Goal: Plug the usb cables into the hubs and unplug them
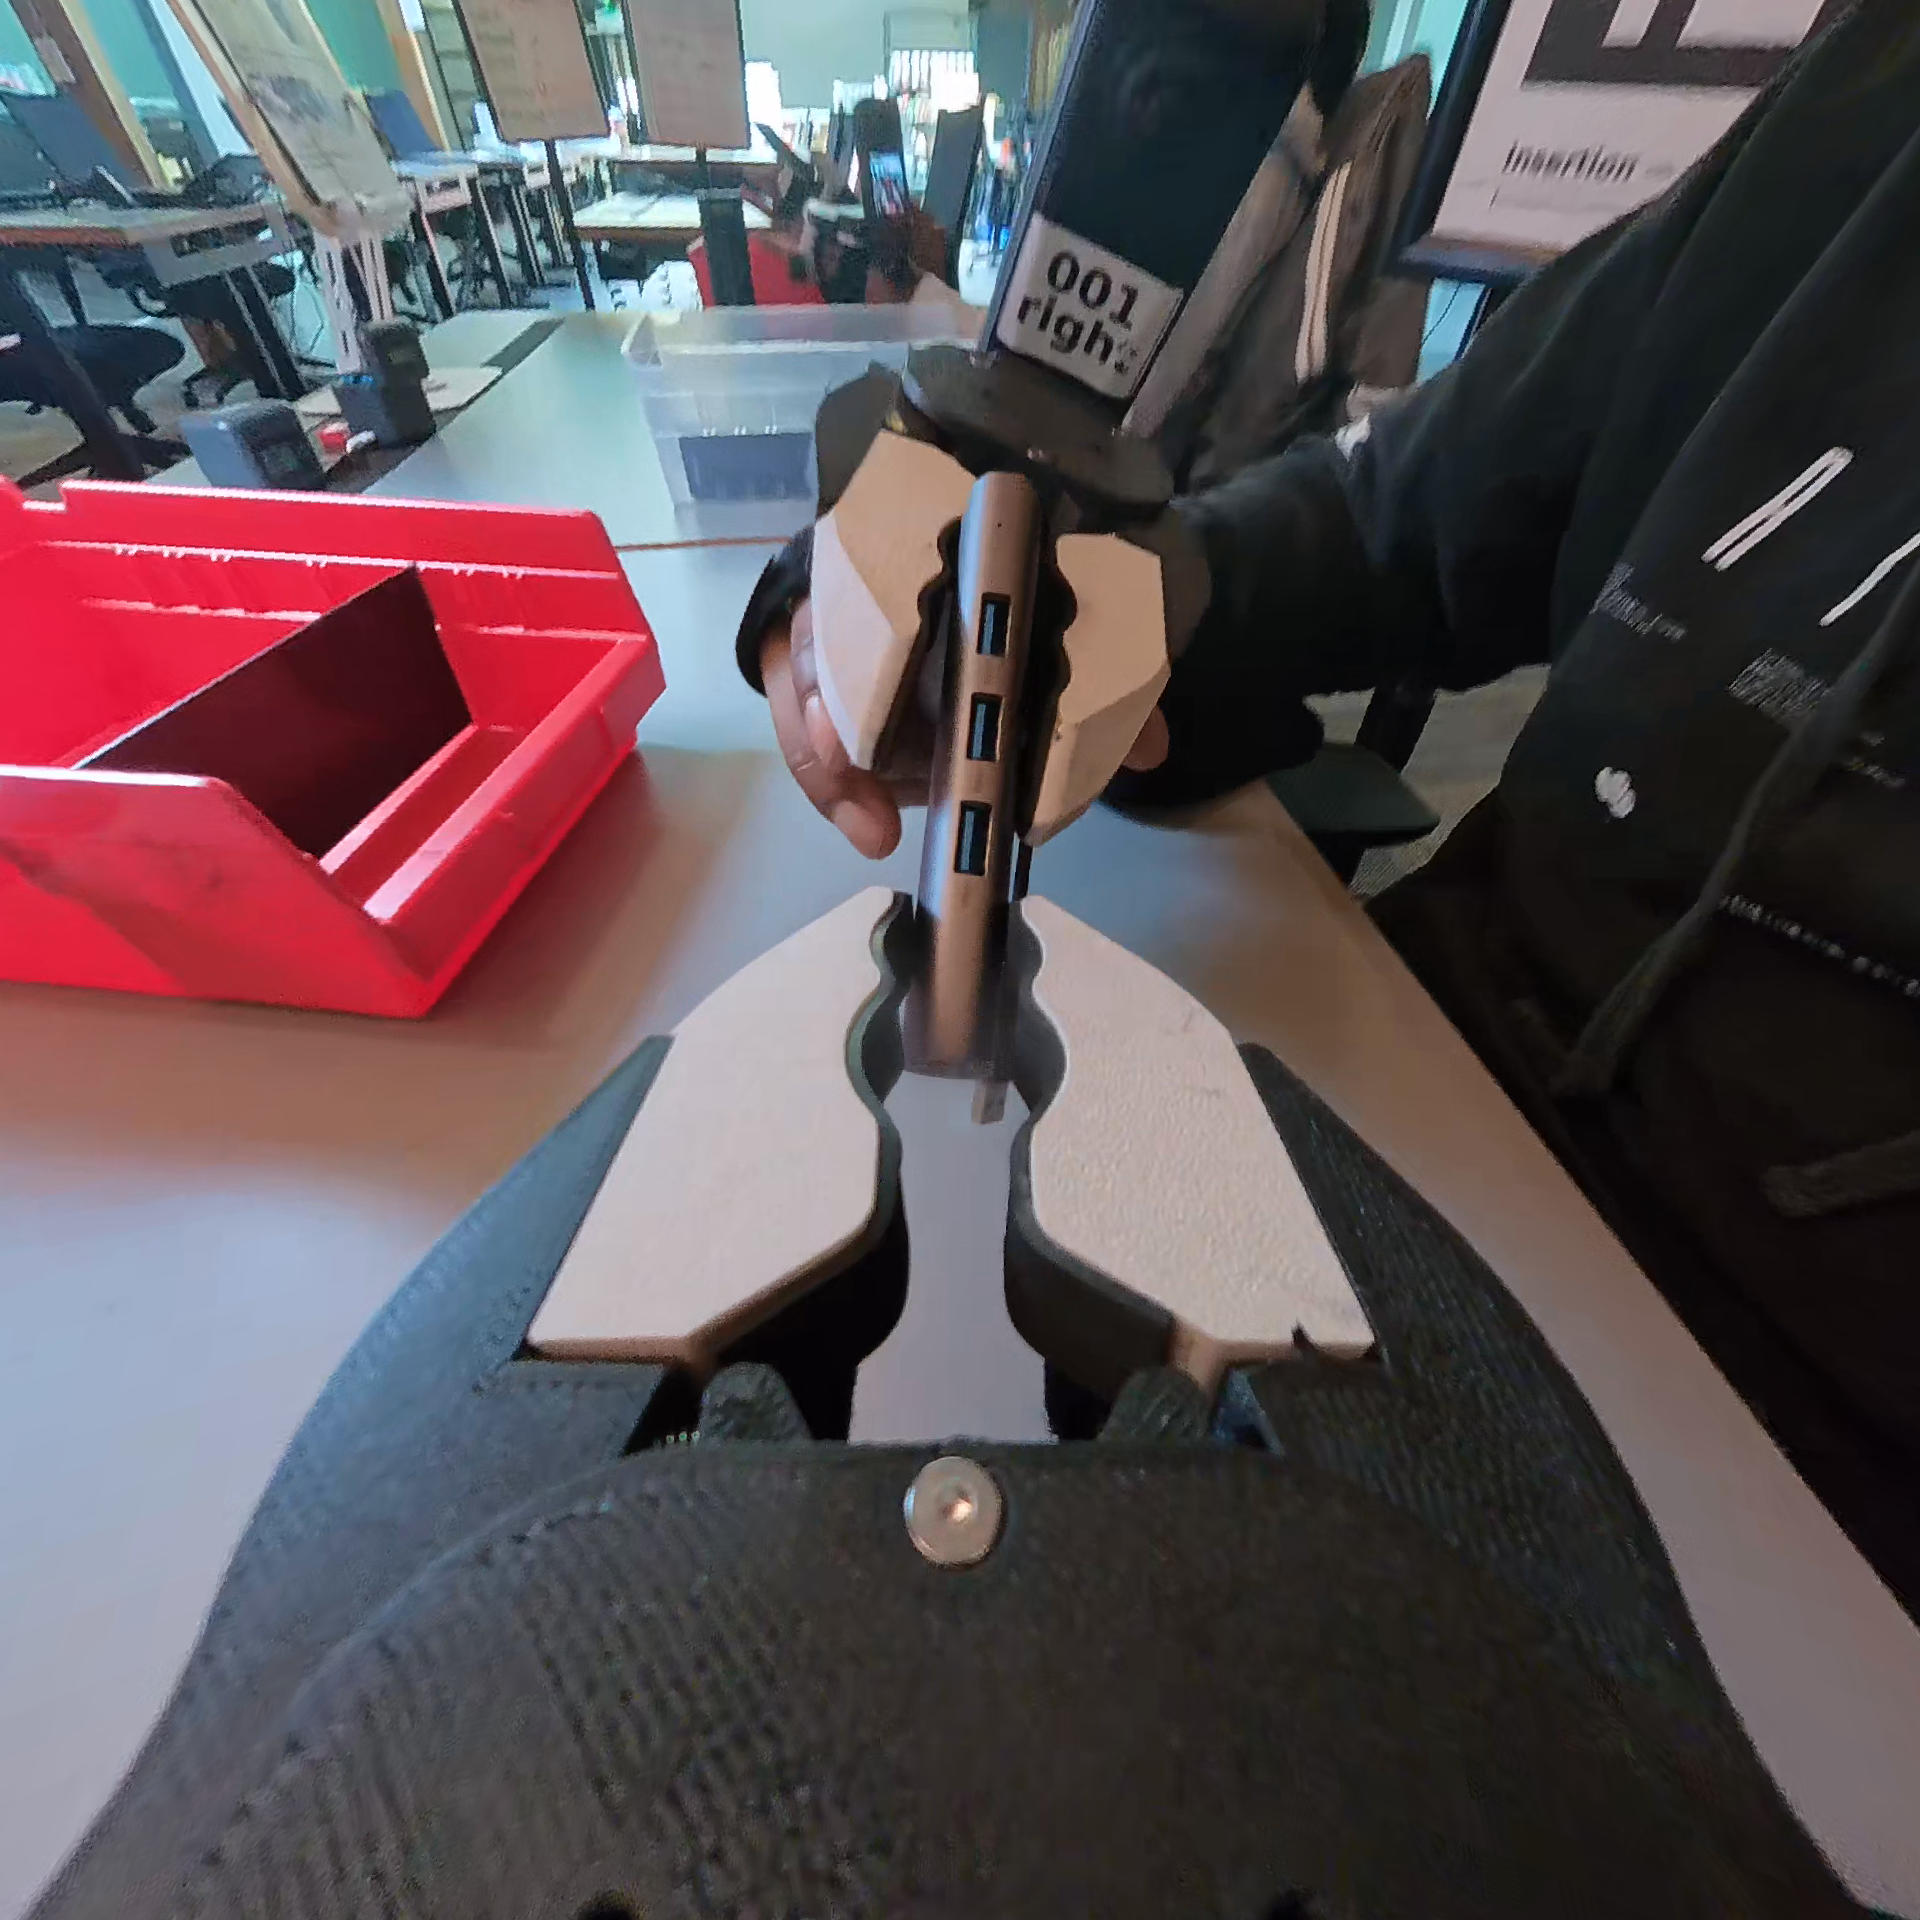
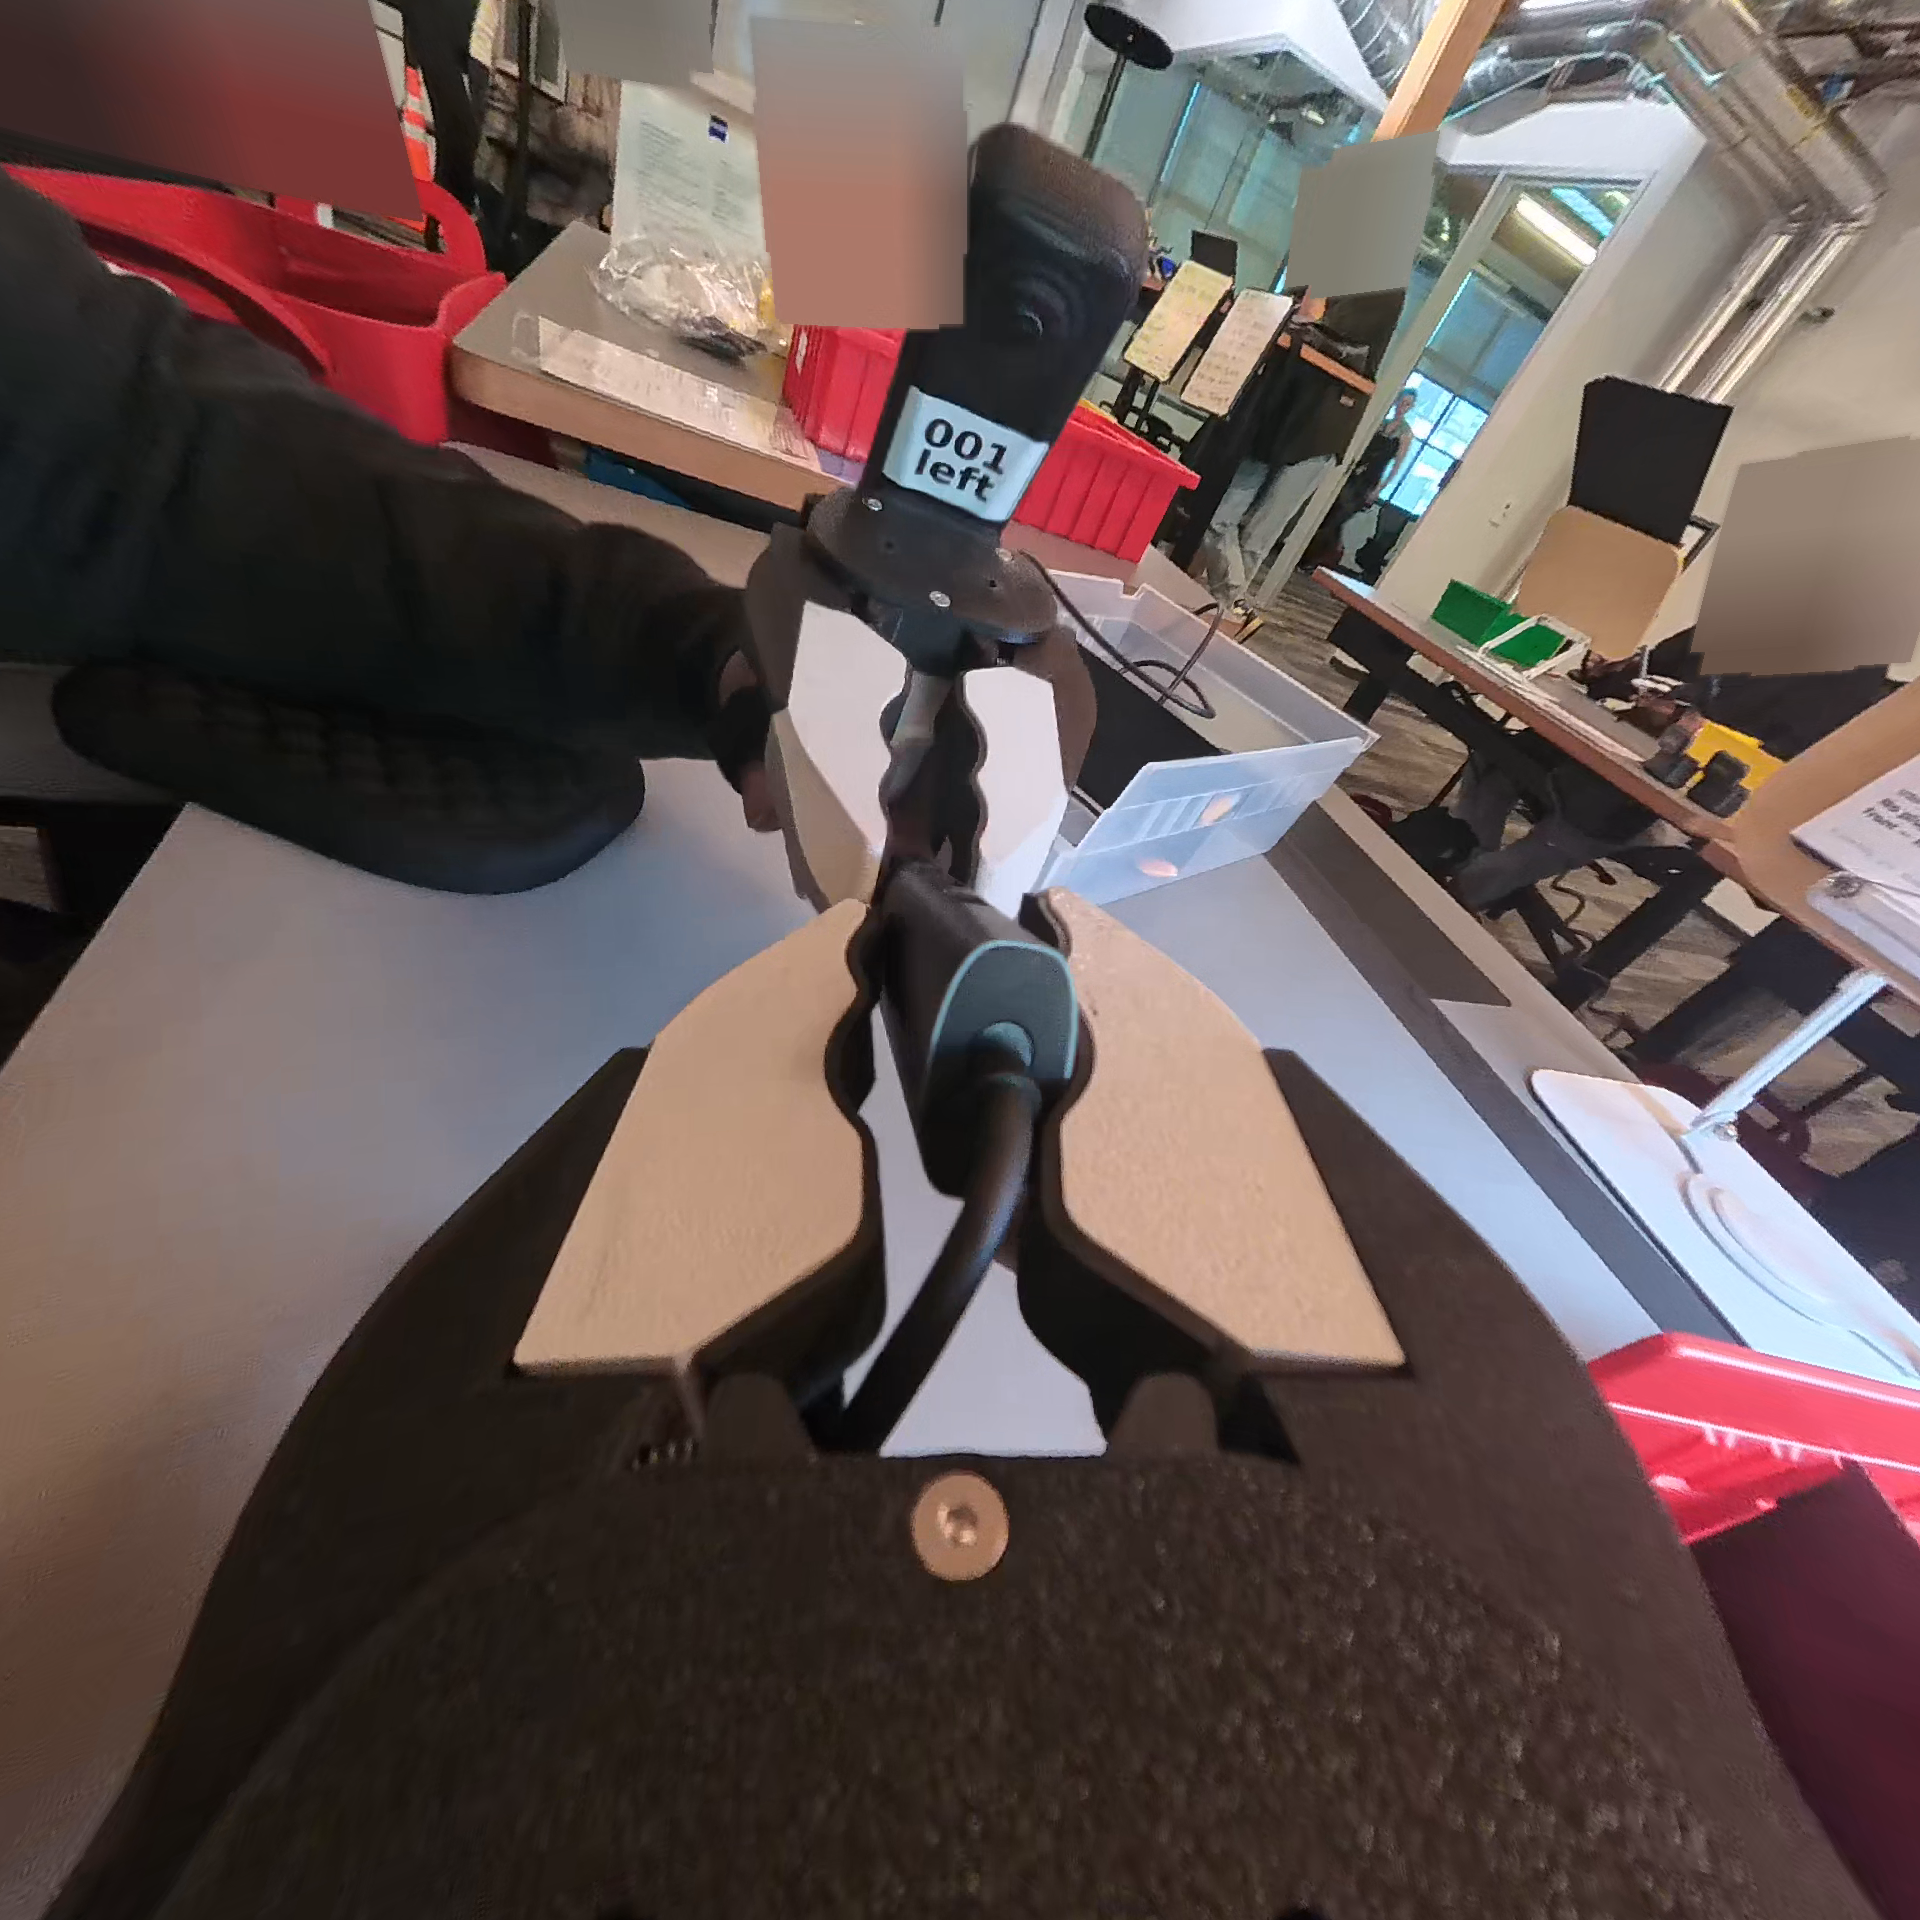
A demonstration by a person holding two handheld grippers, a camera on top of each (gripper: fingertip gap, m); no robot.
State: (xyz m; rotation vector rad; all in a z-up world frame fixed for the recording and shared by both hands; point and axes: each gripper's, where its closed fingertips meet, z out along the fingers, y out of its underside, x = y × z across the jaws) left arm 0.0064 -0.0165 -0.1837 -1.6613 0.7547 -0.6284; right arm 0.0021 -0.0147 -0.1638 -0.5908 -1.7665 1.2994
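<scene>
A slim grey USB hub (image 1: 971,748) with three blue ports on its narrow side hangs above the grey table (image 1: 312,1195), stretched between both grippers. My left gripper (image 1: 958,925) is shut on its near end. A dark strip runs along the hub's right side, and a small metal plug tip (image 1: 987,1103) pokes out below it. My right gripper (image 1: 987,790) faces me and is shut on the hub's far part. In the right wrist view, my right gripper (image 2: 956,914) grips the hub (image 2: 966,987) at its teal-rimmed end, where a black cable (image 2: 977,1226) leaves it. The left gripper (image 2: 925,821) holds the other end.
A red bin (image 1: 312,727) with a dark divider sits left on the table, also at the lower right in the right wrist view (image 2: 1766,1434). A clear plastic bin (image 1: 748,416) stands behind. A person's black sleeve (image 1: 1558,520) is at right. A white lamp base (image 2: 1662,1143) lies near the table edge. My two grippers' fingertips are within a few centimetres of each other.
</scene>
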